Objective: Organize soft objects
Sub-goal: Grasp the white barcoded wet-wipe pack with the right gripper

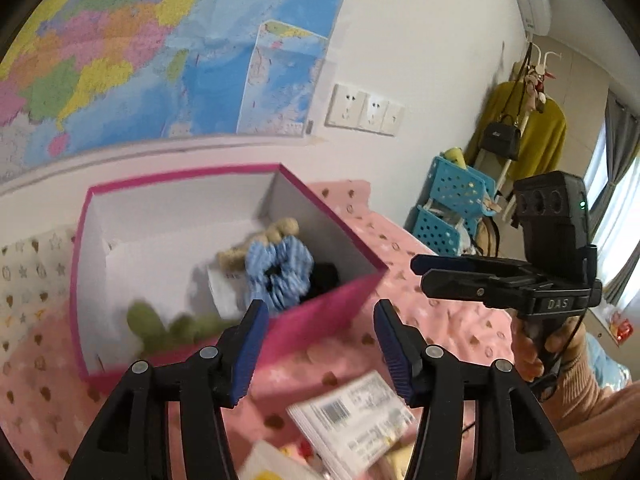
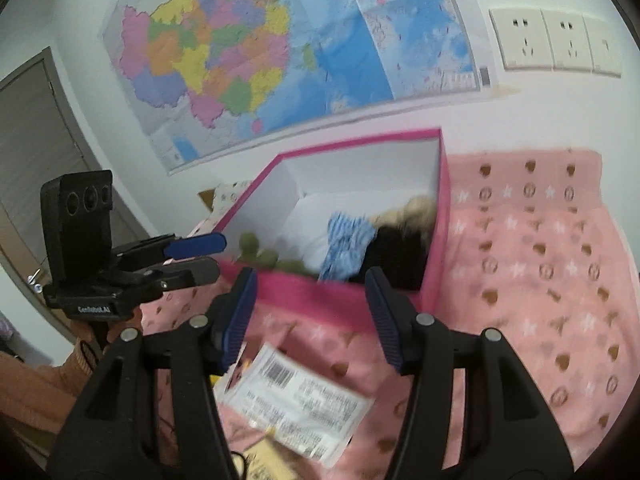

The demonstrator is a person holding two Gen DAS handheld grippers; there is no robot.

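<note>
A pink box [image 1: 320, 320] with white inner walls stands on the pink bedspread against the wall; it also shows in the right wrist view [image 2: 440, 208]. Inside lie a blue striped scrunchie [image 1: 280, 272] [image 2: 346, 244], a beige plush piece [image 1: 272, 236] [image 2: 416, 208], a black soft item [image 1: 326, 276] [image 2: 394, 252] and a green plush item [image 1: 168, 328] [image 2: 260, 254]. My left gripper [image 1: 320, 344] is open and empty above the box's near wall. My right gripper [image 2: 310, 312] is open and empty before the box. A white labelled packet [image 1: 352, 420] [image 2: 296, 400] lies on the bed below both.
A large map [image 2: 280, 48] and wall sockets [image 1: 364, 110] are on the wall behind the box. Blue perforated baskets [image 1: 452, 204] and a coat rack with a yellow garment [image 1: 524, 128] stand at the right. The pink patterned bedspread [image 2: 540, 280] stretches right.
</note>
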